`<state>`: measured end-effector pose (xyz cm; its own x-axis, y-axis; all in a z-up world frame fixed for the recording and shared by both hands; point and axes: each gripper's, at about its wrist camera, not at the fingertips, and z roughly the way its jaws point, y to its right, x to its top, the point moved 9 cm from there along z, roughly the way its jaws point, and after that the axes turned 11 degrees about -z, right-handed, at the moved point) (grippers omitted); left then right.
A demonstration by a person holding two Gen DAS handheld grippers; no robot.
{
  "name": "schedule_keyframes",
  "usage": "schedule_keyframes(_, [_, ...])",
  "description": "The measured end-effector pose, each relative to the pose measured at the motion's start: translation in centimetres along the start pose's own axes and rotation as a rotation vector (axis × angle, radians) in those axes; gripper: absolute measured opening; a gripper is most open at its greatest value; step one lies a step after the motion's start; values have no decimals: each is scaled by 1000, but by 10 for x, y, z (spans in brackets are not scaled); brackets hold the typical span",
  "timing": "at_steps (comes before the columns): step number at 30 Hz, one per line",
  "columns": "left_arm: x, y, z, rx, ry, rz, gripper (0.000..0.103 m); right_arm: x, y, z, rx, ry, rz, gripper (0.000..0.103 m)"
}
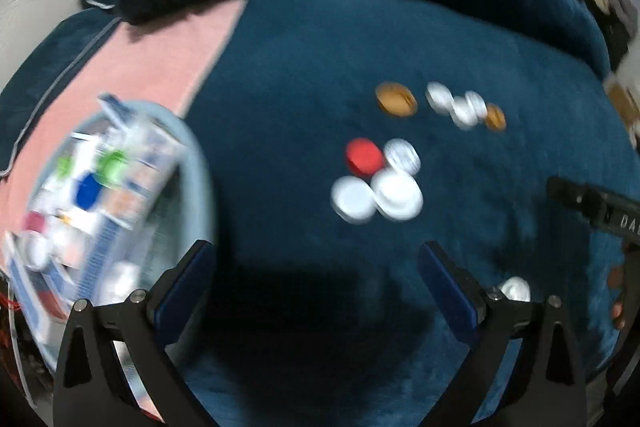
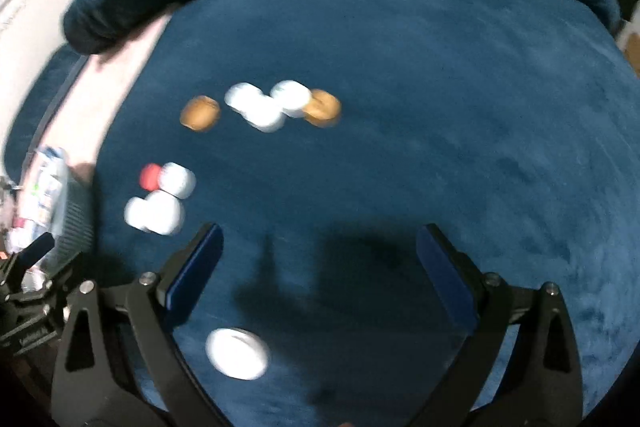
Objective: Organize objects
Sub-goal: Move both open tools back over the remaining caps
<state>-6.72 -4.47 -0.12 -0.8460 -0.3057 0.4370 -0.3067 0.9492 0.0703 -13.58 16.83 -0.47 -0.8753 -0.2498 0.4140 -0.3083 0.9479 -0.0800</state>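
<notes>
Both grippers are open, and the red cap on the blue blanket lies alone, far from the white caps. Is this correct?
Not quite. In the left wrist view the red cap lies right beside the white caps, not alone. Both grippers, left and right, are open.

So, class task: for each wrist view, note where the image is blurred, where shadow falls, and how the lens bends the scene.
Left wrist view: motion blur smears the basket and the red cap; a dark shadow lies between the open fingers; black corners from the fisheye. Right wrist view: the white caps are streaked, gripper shadows fall on the blue blanket, whose edges curve.
</notes>
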Motion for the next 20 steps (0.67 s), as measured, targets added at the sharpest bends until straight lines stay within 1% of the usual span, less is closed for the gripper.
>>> schedule_keyframes(3, [-27, 19, 25, -6, -44, 44, 101, -24, 26, 5, -120, -5, 18, 98])
schedule_keyframes(5, [-40, 26, 42, -19, -77, 40, 101, -42, 41, 13, -194, -25, 16, 98])
schedule_keyframes(6, [-47, 28, 53, -22, -101, 30, 101, -50, 46, 19, -210, -38, 18, 98])
schedule_keyframes(7, [-50, 27, 59, -19, -104, 20, 103, -56, 48, 23, -204, -33, 19, 99])
schedule_keyframes(10, [-51, 24, 59, -57, -39, -38, 103, -59, 46, 21, -205, 22, -12, 103])
schedule_keyframes(13, [-53, 25, 59, -74, 0, -41, 103, -62, 46, 19, -208, 74, -25, 103])
schedule_keyframes(16, [-54, 26, 58, -81, 1, -34, 103, -62, 49, 18, -213, 90, -25, 103])
schedule_keyframes(20, [-56, 26, 58, -90, 2, -31, 103, -60, 46, 25, -253, 89, -45, 103])
